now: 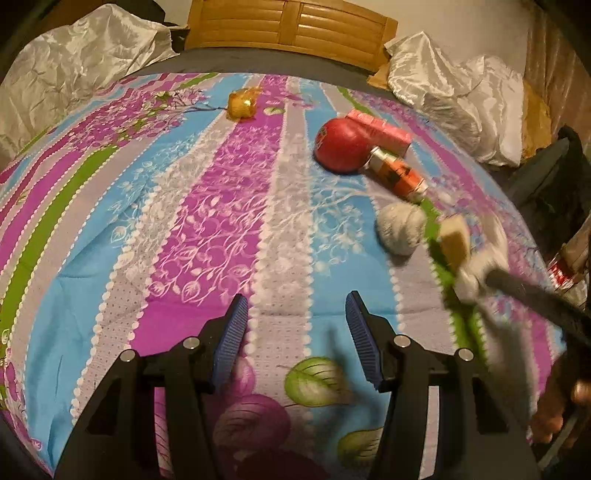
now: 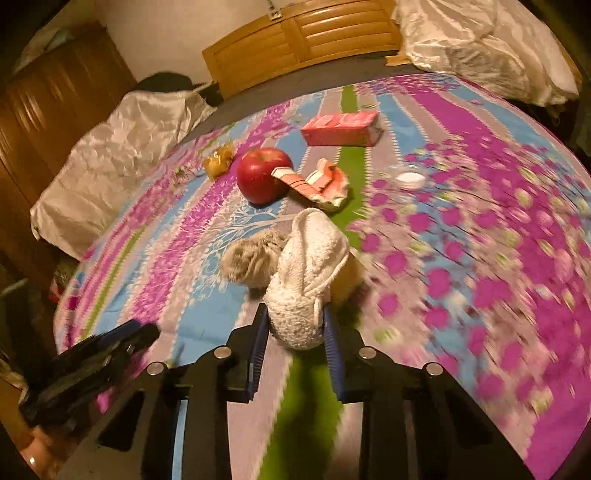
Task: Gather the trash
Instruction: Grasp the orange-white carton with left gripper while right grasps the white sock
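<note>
On the striped floral bedsheet [image 1: 207, 206] my right gripper [image 2: 294, 314] is shut on a white fluffy cloth [image 2: 310, 258], its blue pads pressing on the cloth's lower end. A tan block [image 1: 456, 236] shows beside the cloth [image 1: 480, 258] in the left wrist view. Just past it lies a grey cloth ball [image 2: 251, 258]. Farther off are a red apple [image 2: 264, 177], a crushed orange-pink carton [image 2: 317, 182], a pink carton [image 2: 340, 129], a yellow wrapper [image 2: 218, 164] and a white lid [image 2: 410, 179]. My left gripper [image 1: 297, 317] hovers open over bare sheet, holding nothing.
White satin pillows [image 1: 461, 92] [image 2: 122, 147] flank the wooden headboard [image 1: 288, 26]. A brown wardrobe [image 2: 55, 110] stands left of the bed. Dark clutter [image 1: 554, 192] sits past the bed's right edge. The right wrist view is blurred on its right side.
</note>
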Tool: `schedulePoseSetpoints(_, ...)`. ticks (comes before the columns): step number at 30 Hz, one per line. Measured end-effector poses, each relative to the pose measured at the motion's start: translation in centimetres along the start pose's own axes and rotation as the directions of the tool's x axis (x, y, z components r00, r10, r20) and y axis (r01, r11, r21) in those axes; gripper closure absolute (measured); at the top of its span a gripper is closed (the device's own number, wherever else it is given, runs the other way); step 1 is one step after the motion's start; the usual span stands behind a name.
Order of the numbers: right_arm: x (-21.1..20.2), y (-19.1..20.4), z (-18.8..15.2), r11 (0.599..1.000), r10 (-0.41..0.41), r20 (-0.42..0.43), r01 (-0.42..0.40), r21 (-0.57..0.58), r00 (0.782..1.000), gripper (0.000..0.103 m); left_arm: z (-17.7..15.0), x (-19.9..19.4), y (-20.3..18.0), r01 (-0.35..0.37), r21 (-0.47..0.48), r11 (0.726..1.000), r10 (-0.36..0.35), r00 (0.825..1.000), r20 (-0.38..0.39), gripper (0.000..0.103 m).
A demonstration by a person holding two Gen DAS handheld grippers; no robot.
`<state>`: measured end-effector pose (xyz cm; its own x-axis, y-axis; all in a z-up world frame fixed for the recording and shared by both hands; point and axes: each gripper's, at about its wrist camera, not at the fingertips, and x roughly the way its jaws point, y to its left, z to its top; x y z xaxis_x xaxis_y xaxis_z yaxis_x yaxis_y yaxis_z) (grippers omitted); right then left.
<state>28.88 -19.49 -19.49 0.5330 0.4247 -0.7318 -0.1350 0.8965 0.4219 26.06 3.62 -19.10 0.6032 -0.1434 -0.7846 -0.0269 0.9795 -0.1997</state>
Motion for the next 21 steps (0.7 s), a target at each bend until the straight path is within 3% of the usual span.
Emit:
schedulePoseSetpoints(7,-7.1,-4.8,-4.3,0.986,0.002,0.028,-0.006,0.169,1.0,0.072,1.6,-1.5,-4.0,0.087,0.032,0.996,-0.089,0.995,0.036,0.05)
schedulePoseSetpoints(12,-9.0,-6.0,-6.7,0.981,-0.003,0.013,0.001,0.192,1.0,0.072,2.8,-0.9,-7.4,0.123,0.059,0.991,-0.124,0.992,0.026,0.05)
schedulePoseSetpoints(15,-9.4,-6.3,-7.7,0.979,0.005,0.007,-0.006,0.206,1.0,0.072,5.6,0.5,-9.3,0.145,0.024,0.989,-0.146,0.989,0.036,0.036)
schedulePoseSetpoints(17,-9.6,-6.3,-8.1,0.976,0.009,0.012,-0.011,0.218,1.0,0.072,8.3,2.2,-10.3,0.132,-0.017,0.991,-0.132,0.99,0.044,0.033)
schedulePoseSetpoints(21,-10.5,-6.6,-8.2,0.974,0.004,0.028,-0.011,0.225,1.0,0.072,12.7,8.3,-11.9,0.085,-0.091,0.992,-0.093,0.992,-0.084,0.032)
